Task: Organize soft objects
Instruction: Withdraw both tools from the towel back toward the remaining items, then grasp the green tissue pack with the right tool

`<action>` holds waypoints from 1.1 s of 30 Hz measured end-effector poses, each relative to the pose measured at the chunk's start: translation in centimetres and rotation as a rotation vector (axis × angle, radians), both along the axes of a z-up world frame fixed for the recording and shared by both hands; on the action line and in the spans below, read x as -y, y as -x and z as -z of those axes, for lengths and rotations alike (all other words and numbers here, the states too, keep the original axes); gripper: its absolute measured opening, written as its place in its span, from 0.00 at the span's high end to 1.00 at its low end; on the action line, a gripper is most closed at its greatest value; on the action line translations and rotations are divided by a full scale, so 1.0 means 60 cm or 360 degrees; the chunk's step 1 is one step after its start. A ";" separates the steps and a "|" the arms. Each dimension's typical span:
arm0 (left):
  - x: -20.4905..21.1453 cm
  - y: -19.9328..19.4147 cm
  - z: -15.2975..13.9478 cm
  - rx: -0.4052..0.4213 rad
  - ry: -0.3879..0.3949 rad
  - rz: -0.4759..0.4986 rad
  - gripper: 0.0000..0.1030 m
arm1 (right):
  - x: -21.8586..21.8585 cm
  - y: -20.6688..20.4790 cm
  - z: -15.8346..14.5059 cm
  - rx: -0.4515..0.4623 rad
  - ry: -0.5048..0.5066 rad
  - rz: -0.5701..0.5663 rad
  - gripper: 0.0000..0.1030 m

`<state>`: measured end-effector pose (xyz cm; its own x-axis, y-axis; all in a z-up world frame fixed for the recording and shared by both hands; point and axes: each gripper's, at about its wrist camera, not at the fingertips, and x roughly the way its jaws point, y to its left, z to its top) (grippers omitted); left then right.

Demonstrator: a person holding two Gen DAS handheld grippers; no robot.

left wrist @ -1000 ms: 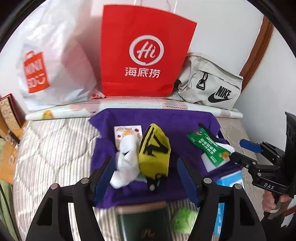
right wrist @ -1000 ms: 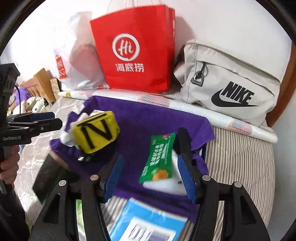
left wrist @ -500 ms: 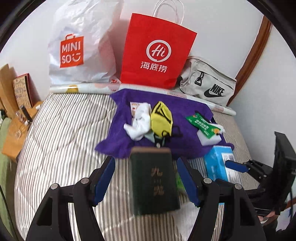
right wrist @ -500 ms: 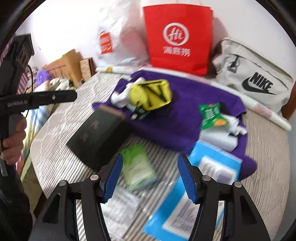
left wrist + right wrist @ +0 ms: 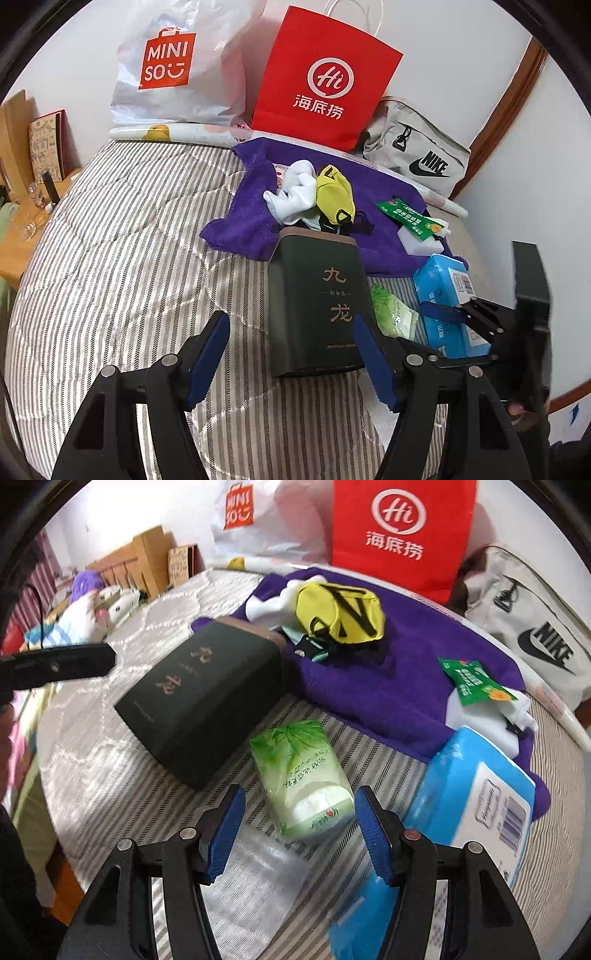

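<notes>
Both hand-held grippers hang over the striped bed (image 5: 122,258) with jaws apart and empty: the left hand-held gripper (image 5: 291,354) near the dark box (image 5: 317,302), the right hand-held gripper (image 5: 299,830) just above the green tissue pack (image 5: 303,775). A white sock (image 5: 295,192) and yellow pouch (image 5: 334,194) lie on the purple towel (image 5: 251,218).

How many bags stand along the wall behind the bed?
3: white plastic bag on the left, red paper bag in the middle, grey pouch on the right. Others may be hidden behind them.

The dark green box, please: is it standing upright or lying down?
Lying down: the dark green box rests flat on the striped bedcover, lettered face up.
</notes>
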<state>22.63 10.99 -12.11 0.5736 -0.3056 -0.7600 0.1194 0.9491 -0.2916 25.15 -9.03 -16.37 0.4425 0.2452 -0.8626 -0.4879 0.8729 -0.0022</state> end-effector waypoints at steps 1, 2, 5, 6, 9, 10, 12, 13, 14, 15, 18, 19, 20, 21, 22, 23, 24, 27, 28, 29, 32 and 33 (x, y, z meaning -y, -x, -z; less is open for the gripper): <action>0.000 0.000 0.001 0.0002 0.0002 0.0003 0.34 | -0.003 -0.002 0.004 -0.0001 0.0019 -0.0006 0.38; -0.001 -0.001 0.002 0.0003 0.0004 0.0009 0.34 | -0.007 -0.005 0.010 -0.0008 0.0043 -0.0016 0.34; 0.000 -0.004 0.007 0.0002 0.0001 0.0025 0.34 | -0.017 -0.014 0.027 -0.0022 0.0099 -0.0039 0.33; 0.000 -0.005 0.010 -0.0003 0.0000 0.0027 0.34 | -0.019 -0.016 0.031 -0.0014 0.0120 -0.0043 0.33; -0.003 -0.008 0.016 -0.0017 0.0001 0.0029 0.34 | -0.026 -0.018 0.038 0.0020 0.0179 -0.0058 0.32; -0.005 -0.008 0.019 -0.0021 0.0003 0.0026 0.34 | -0.028 -0.019 0.040 0.0024 0.0193 -0.0057 0.32; -0.007 -0.009 0.021 -0.0025 0.0007 0.0022 0.34 | -0.031 -0.020 0.043 0.0037 0.0211 -0.0060 0.32; -0.008 -0.008 0.021 -0.0026 0.0009 0.0017 0.34 | -0.032 -0.021 0.046 0.0041 0.0219 -0.0063 0.32; -0.009 -0.007 0.021 -0.0029 0.0009 0.0012 0.34 | -0.032 -0.022 0.046 0.0047 0.0225 -0.0068 0.32; -0.009 -0.005 0.021 -0.0030 0.0008 0.0010 0.34 | -0.032 -0.022 0.046 0.0059 0.0226 -0.0075 0.37; -0.010 0.004 0.016 -0.0021 -0.0004 0.0001 0.34 | -0.029 -0.023 0.040 0.0068 0.0190 -0.0083 0.48; -0.010 0.008 0.015 -0.0021 -0.0006 -0.0002 0.34 | -0.029 -0.024 0.037 0.0068 0.0161 -0.0082 0.48; -0.011 0.012 0.013 -0.0020 -0.0009 -0.0004 0.34 | -0.026 -0.021 0.032 0.0070 0.0134 -0.0084 0.49; -0.011 0.016 0.012 -0.0020 -0.0015 -0.0009 0.34 | -0.023 -0.013 0.026 0.0079 0.0111 -0.0090 0.49; -0.011 0.020 0.011 -0.0024 -0.0023 -0.0013 0.34 | -0.023 -0.007 0.020 0.0098 0.0100 -0.0091 0.49; -0.009 0.024 0.010 -0.0029 -0.0029 -0.0016 0.34 | -0.022 0.000 0.014 0.0116 0.0093 -0.0085 0.49; -0.008 0.029 0.009 -0.0034 -0.0036 -0.0019 0.34 | -0.020 0.005 0.008 0.0124 0.0085 -0.0078 0.49; 0.007 0.047 0.005 -0.0030 -0.0074 0.0001 0.34 | -0.007 0.029 -0.011 0.0149 0.0035 -0.0046 0.49; 0.015 0.055 0.003 -0.0028 -0.0094 0.0010 0.34 | -0.001 0.036 -0.018 0.0156 0.0015 -0.0031 0.49; 0.021 0.060 0.003 -0.0027 -0.0105 0.0018 0.34 | 0.007 0.047 -0.027 0.0166 -0.0014 -0.0013 0.49; 0.044 0.077 0.010 -0.0048 -0.0110 0.0055 0.34 | 0.027 0.073 -0.046 0.0196 -0.0071 0.0024 0.49; 0.051 0.081 0.015 -0.0063 -0.0106 0.0063 0.34 | 0.036 0.086 -0.055 0.0218 -0.0091 0.0043 0.49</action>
<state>17.78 7.96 -13.01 0.5312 -0.2754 -0.8013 0.1470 0.9613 -0.2329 19.98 -11.20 -13.09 0.5623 0.2784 -0.7787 -0.4625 0.8864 -0.0170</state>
